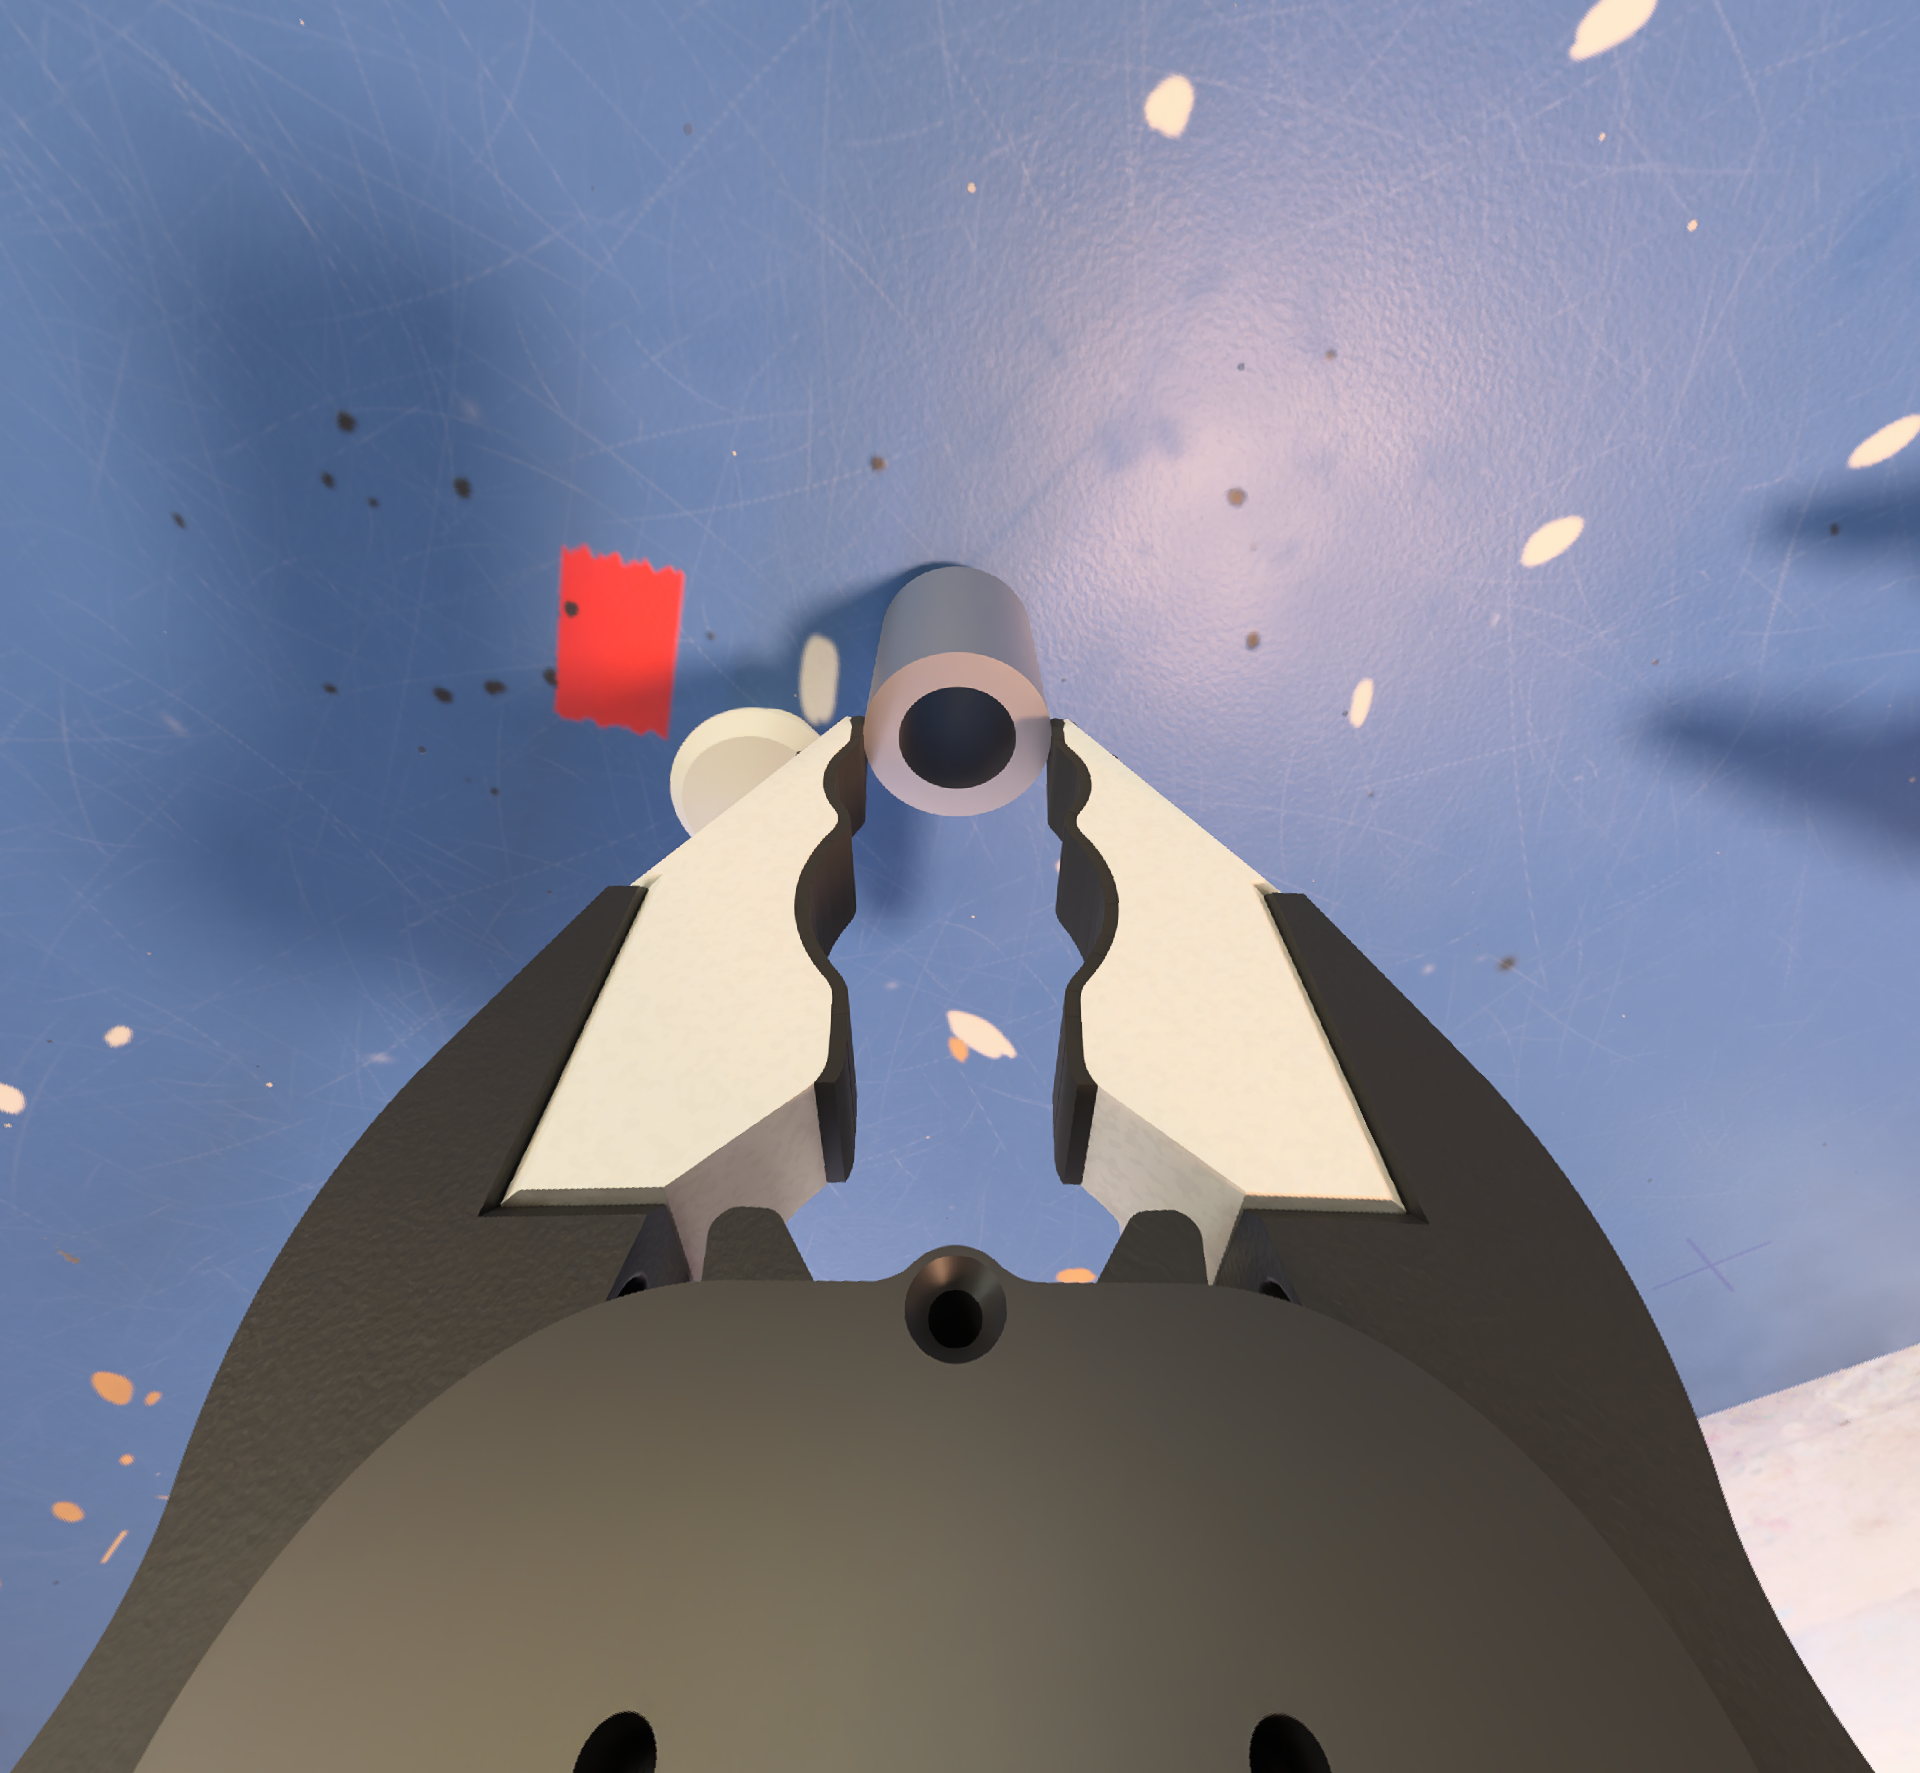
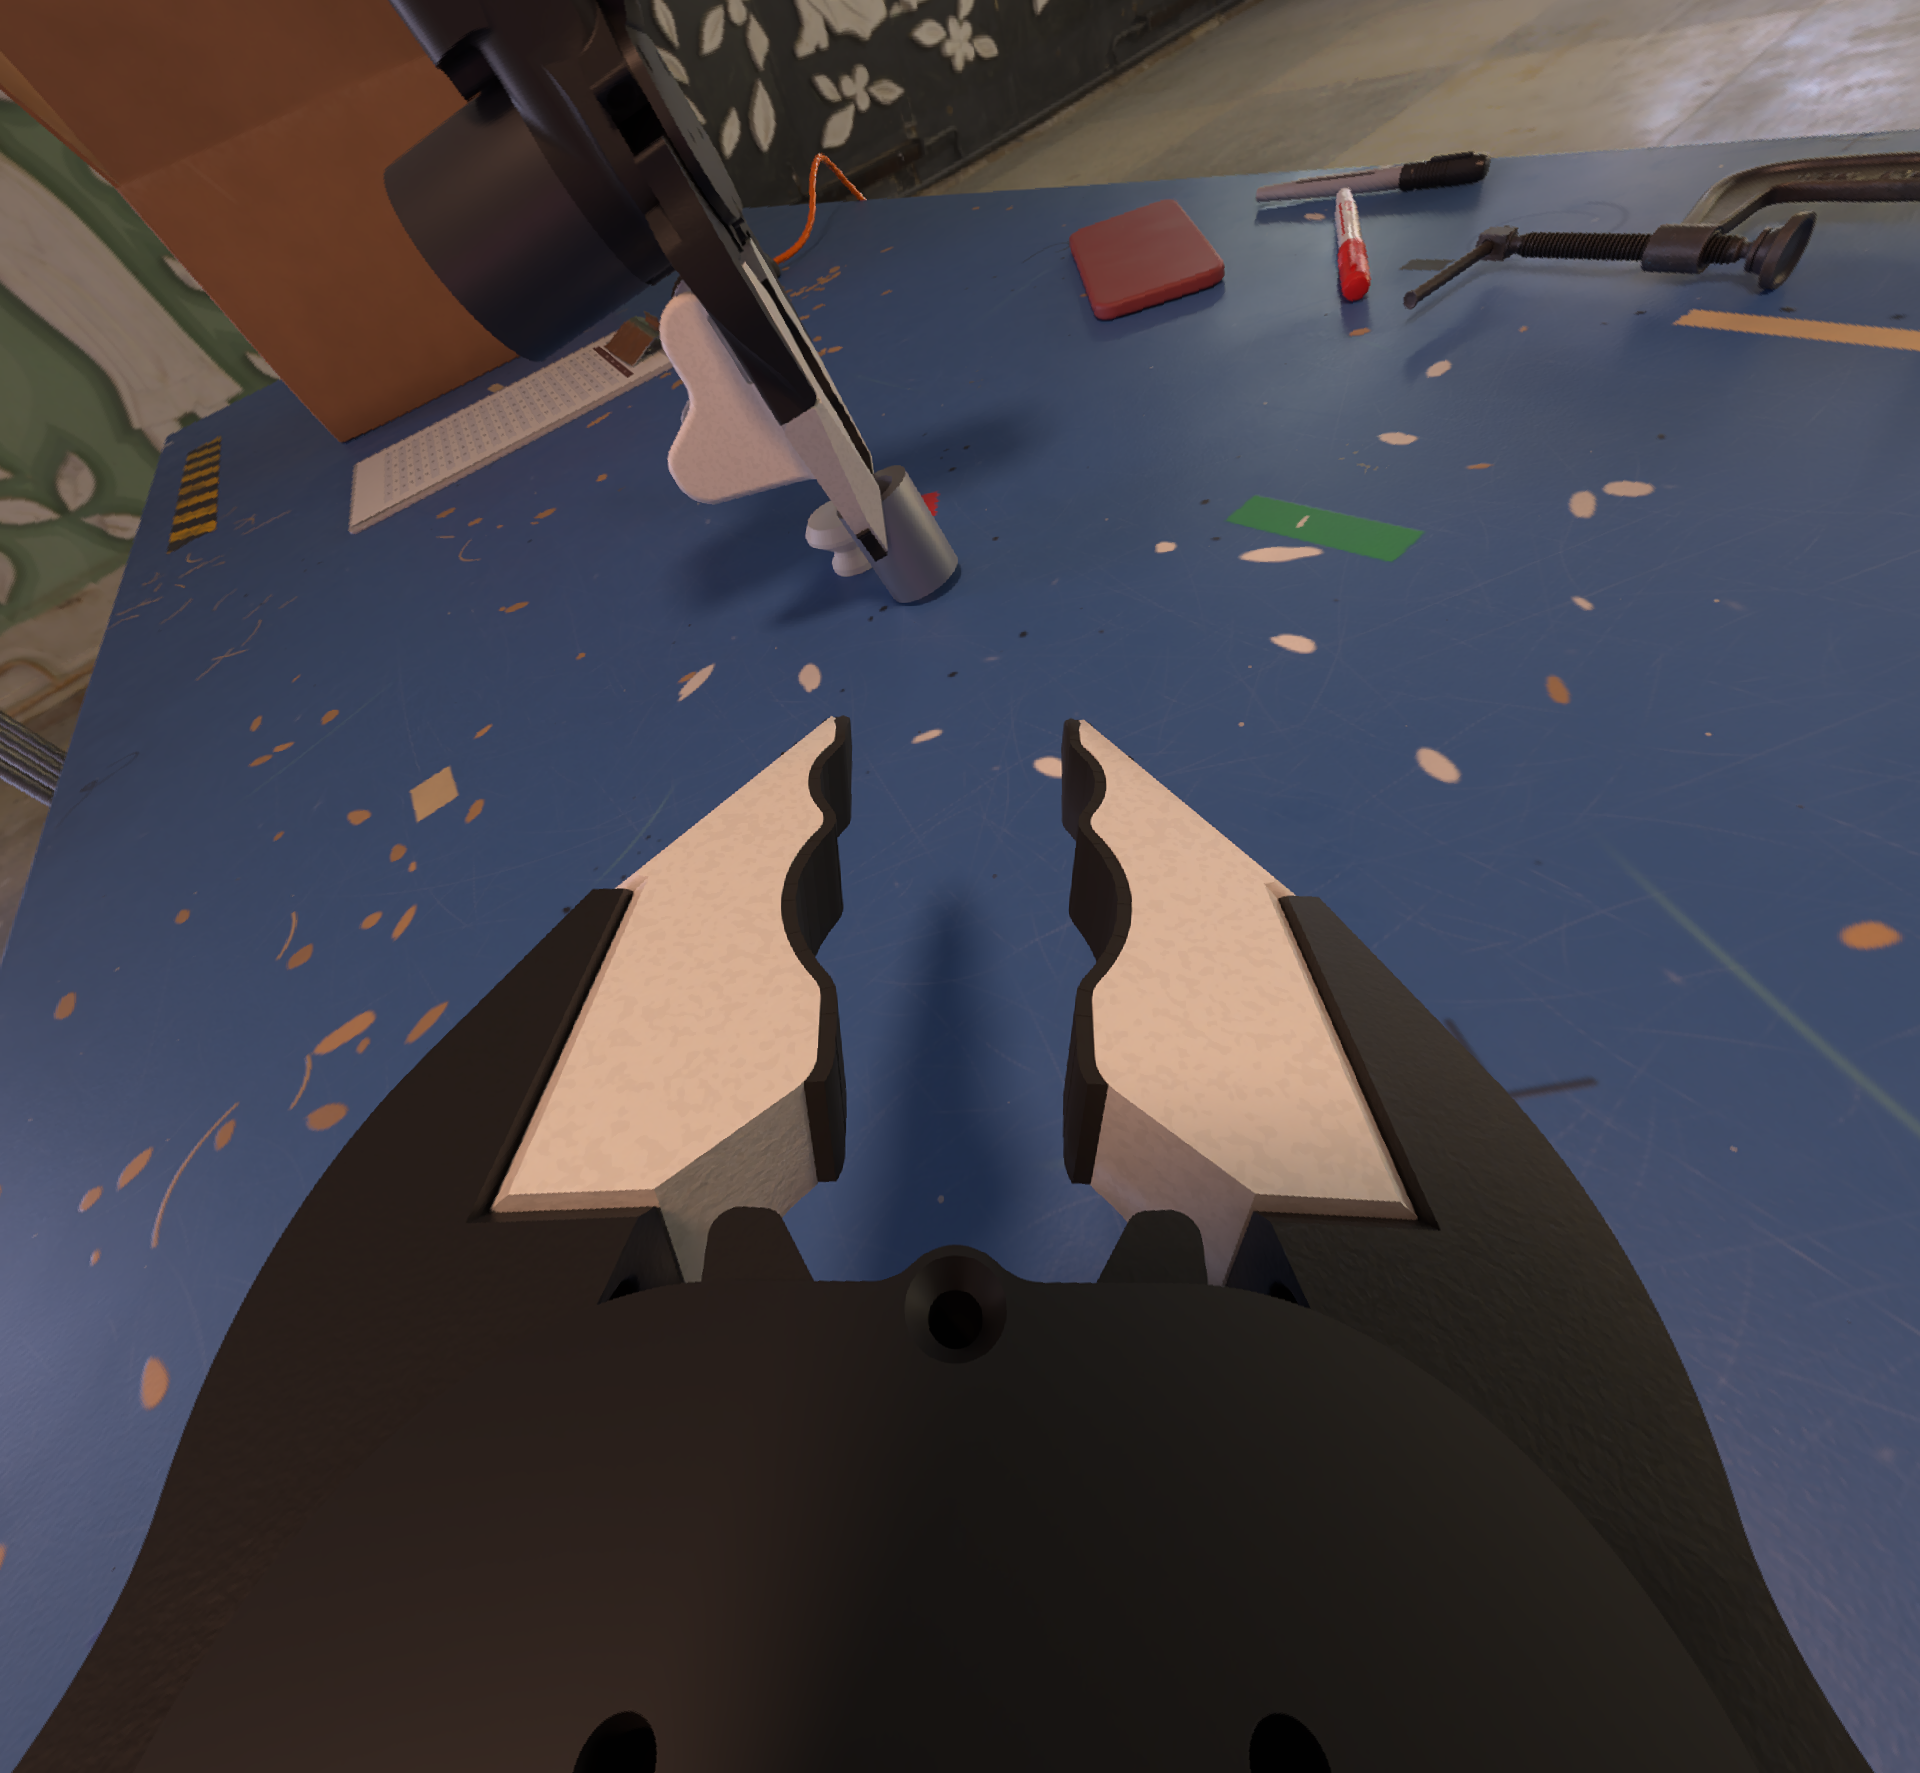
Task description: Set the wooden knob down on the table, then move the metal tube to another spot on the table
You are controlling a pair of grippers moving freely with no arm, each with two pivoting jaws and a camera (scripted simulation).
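Observation:
The metal tube (image 1: 956, 643) is a short grey hollow cylinder held between the fingertips of my left gripper (image 1: 956, 731), its open end facing the camera. In the right wrist view the tube (image 2: 925, 539) is tilted, with its lower end at the blue table (image 2: 1143, 892), and the left gripper (image 2: 868, 528) reaches down on it from the upper left. The pale wooden knob (image 1: 727, 767) lies on the table just left of the left finger, and it also shows beside the tube in the right wrist view (image 2: 836, 544). My right gripper (image 2: 956, 736) is open and empty above the table, nearer than the tube.
A red tape patch (image 1: 618, 637) lies behind the knob. A green tape patch (image 2: 1325, 526), a red pad (image 2: 1146, 258), two markers (image 2: 1351, 243), and a clamp (image 2: 1662, 243) lie at the back right. A cardboard box (image 2: 260, 165) and a white perforated board (image 2: 488, 435) stand at the back left.

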